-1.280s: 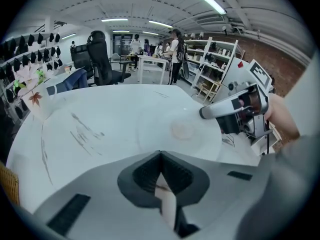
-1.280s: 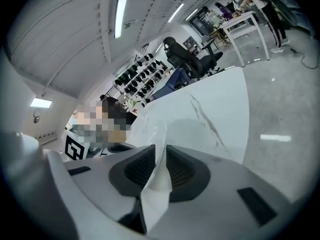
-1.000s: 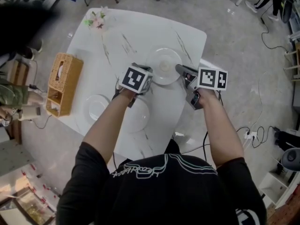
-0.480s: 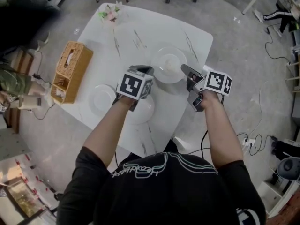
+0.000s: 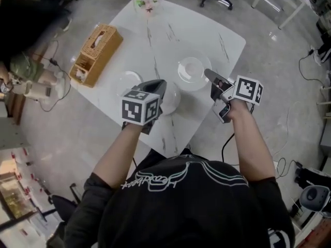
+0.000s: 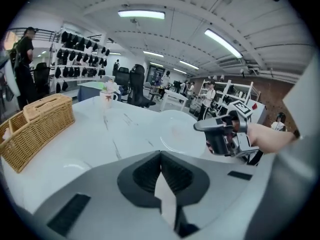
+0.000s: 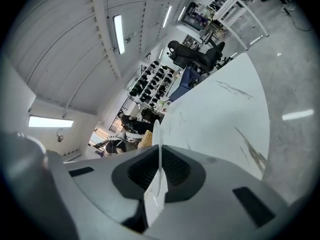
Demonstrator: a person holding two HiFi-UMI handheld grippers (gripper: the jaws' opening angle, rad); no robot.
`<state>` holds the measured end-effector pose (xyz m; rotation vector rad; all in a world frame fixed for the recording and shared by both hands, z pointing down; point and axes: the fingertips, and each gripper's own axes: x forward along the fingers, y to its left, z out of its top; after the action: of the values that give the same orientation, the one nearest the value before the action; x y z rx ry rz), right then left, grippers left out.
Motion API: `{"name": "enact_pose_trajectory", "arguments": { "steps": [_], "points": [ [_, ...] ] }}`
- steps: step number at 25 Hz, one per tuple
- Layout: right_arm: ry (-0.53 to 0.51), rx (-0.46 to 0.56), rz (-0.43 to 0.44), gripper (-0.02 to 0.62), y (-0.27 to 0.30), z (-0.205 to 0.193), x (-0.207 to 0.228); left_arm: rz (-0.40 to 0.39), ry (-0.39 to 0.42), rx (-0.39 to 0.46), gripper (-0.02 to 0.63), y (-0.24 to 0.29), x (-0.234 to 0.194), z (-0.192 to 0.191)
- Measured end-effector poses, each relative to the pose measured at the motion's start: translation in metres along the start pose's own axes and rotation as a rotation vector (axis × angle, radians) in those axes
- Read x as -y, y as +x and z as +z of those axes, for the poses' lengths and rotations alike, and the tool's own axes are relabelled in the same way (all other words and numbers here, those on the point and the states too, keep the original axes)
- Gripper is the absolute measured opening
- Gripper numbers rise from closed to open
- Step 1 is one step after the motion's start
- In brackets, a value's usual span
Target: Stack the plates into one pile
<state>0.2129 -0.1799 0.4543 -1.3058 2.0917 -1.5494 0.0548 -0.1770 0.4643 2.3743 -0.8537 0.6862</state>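
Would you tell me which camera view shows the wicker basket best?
The head view: the whole wicker basket shows from above. The left gripper view gives only its woven side, low at the picture's left edge. The right gripper view shows at most a tan sliver.

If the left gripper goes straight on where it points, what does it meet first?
Probably the bare table top, close beside the plate held by the right gripper; depth is unclear.
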Motion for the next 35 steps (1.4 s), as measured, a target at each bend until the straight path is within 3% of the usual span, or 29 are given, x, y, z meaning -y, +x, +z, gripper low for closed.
{"name": "enact_pose_trajectory", "arguments": {
  "steps": [5,13,22,28,32,35],
  "points": [
    [-0.051,-0.074,0.052,0.038,0.002,-0.035,-0.034,0.064,-0.028,0.111,0.023,-0.065,-0.005,0.002],
    [-0.062,-0.223,0.128,0.038,0.016,-0.104,-0.061,0.157,-0.097,0.2,0.023,-0.139,-0.006,-0.024],
    [0.0,-0.27,0.122,0.038,0.038,-0.142,-0.042,0.212,-0.219,0.189,0.025,-0.162,-0.013,-0.092],
    [0.006,-0.27,0.091,0.04,0.053,-0.149,-0.029,0.236,-0.252,0.187,0.025,-0.168,-0.023,-0.108],
    [-0.02,-0.265,0.063,0.043,0.06,-0.151,-0.024,0.244,-0.254,0.186,0.023,-0.17,-0.032,-0.111],
    [-0.113,-0.255,0.006,0.043,0.065,-0.148,-0.018,0.236,-0.254,0.173,0.025,-0.167,-0.036,-0.114]
  ]
}}
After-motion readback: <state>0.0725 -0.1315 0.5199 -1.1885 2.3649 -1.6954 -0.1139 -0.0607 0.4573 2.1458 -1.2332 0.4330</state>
